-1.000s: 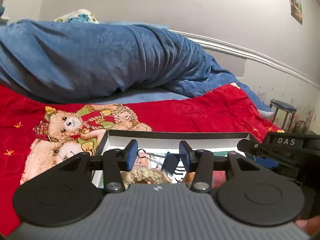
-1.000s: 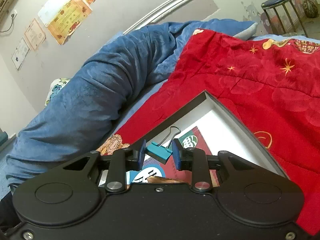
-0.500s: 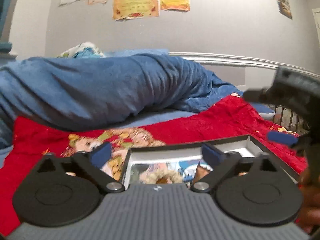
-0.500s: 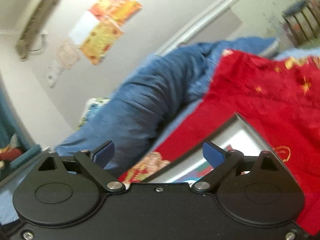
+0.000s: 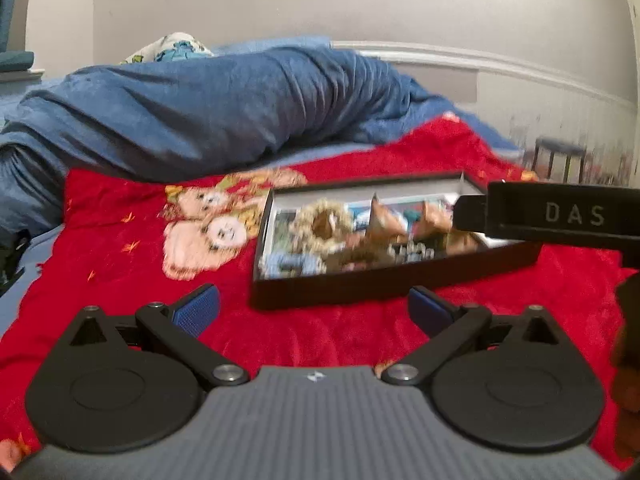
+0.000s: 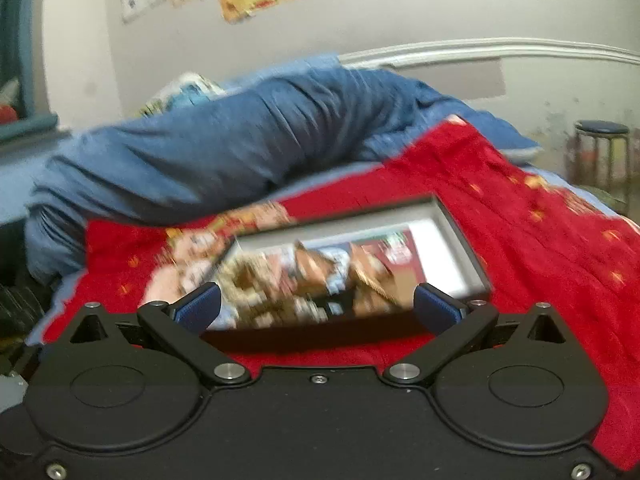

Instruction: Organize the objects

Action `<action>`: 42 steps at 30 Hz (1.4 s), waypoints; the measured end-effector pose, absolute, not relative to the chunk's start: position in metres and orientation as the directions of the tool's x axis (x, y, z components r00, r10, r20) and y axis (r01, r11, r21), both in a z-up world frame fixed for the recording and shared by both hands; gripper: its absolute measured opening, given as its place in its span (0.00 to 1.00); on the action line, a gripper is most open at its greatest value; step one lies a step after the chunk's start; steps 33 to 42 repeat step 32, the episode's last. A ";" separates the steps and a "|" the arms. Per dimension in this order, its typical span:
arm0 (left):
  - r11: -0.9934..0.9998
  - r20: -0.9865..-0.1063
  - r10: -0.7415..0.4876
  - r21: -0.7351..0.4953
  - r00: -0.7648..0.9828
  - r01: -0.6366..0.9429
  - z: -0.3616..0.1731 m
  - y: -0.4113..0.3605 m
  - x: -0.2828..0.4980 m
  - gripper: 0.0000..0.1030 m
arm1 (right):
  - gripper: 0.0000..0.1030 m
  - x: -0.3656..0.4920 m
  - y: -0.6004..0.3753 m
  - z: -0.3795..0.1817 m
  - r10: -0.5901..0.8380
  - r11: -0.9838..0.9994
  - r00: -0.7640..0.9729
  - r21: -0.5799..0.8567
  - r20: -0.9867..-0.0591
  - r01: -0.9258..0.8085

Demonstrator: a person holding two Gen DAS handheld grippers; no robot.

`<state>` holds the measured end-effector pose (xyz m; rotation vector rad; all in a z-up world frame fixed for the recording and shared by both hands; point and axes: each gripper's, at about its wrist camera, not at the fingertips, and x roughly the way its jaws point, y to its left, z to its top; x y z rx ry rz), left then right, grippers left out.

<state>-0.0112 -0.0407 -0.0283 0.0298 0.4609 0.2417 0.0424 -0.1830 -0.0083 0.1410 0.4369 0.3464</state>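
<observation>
Both hand-held grippers, left [image 5: 314,310] and right [image 6: 316,304], I am holding wide open and empty, just short of the box [image 5: 384,284] on the bed [image 5: 132,280].

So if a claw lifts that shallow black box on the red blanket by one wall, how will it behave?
The black box looks like thin card, so one wall would probably flex. It is shallow and holds loose items, among them a rope ring; tilting would likely slide them. On the soft red blanket a push may snag instead of gliding.
</observation>
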 end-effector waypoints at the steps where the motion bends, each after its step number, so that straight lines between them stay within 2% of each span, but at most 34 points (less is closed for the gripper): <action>1: 0.971 -0.445 0.236 0.082 0.864 -0.223 -0.029 -0.042 -0.013 1.00 | 1.00 0.038 -0.183 -0.009 0.334 0.941 0.859 0.191 -0.389 -0.280; 5: 0.974 -0.449 0.225 0.076 0.865 -0.213 -0.030 -0.043 -0.020 1.00 | 1.00 0.026 -0.187 -0.011 0.271 0.960 0.880 0.172 -0.390 -0.220; 20: 0.972 -0.483 0.235 0.104 0.843 -0.212 -0.037 -0.043 -0.017 1.00 | 1.00 0.032 -0.168 -0.027 0.071 0.996 0.872 -0.008 -0.485 -0.086; 27: 0.974 -0.568 0.218 0.073 0.793 -0.215 -0.043 -0.041 -0.004 1.00 | 1.00 0.031 -0.170 -0.031 0.069 0.996 0.865 -0.011 -0.497 -0.086; 32: 0.977 -0.593 0.206 0.082 0.778 -0.196 -0.052 -0.037 -0.006 1.00 | 1.00 0.036 -0.173 -0.033 0.025 0.999 0.819 -0.004 -0.574 -0.034; 42: 0.977 -0.593 0.206 0.082 0.778 -0.196 -0.052 -0.037 -0.006 1.00 | 1.00 0.036 -0.173 -0.033 0.025 0.999 0.819 -0.004 -0.574 -0.034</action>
